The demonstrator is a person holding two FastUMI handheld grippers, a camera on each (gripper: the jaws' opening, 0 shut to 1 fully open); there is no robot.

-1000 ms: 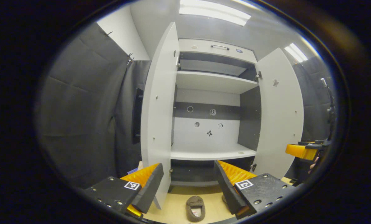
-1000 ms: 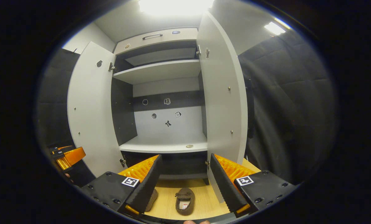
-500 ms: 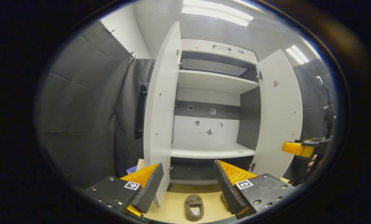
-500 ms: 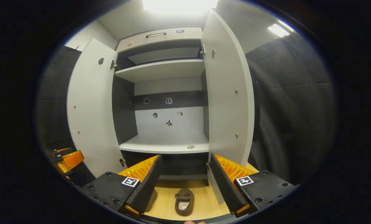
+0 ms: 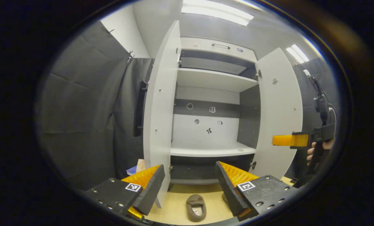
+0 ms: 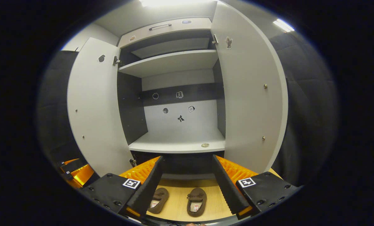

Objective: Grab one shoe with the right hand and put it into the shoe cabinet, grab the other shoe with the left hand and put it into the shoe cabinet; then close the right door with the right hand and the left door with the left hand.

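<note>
Ok so both claws are wide open w/ nothing in them atm. In the right gripper view the right gripper has its fingers spread far apart, and on the light wood floor below sit two brown slippers side by side, toes pointing toward the cabinet: the right slipper sits in the gap between the fingers, a bit toward the right finger, and the left slipper is just beside the left finger, partly tucked behind its tip. Straight ahead and above is the shoe cabinet, pale grey, both doors swung out: left door ahead-left of the claw, right door ahead-right and looming close. Lower shelf has just a small round thing near its front edge, can't tell what. The other claw peeks in low at far left of that view. In the left gripper view the left gripper is equally wide open, empty too. One slipper lies on the floor between its fingers, closer to the camera than the cabinet base; the second is mostly hidden behind the right finger. Cabinet is dead ahead, its left door edge-on just above the left finger. Off to the far right, a hand holds up the right gripper, level w/ the lower shelf, in front of the right door; can't tell its opening from there.
</note>
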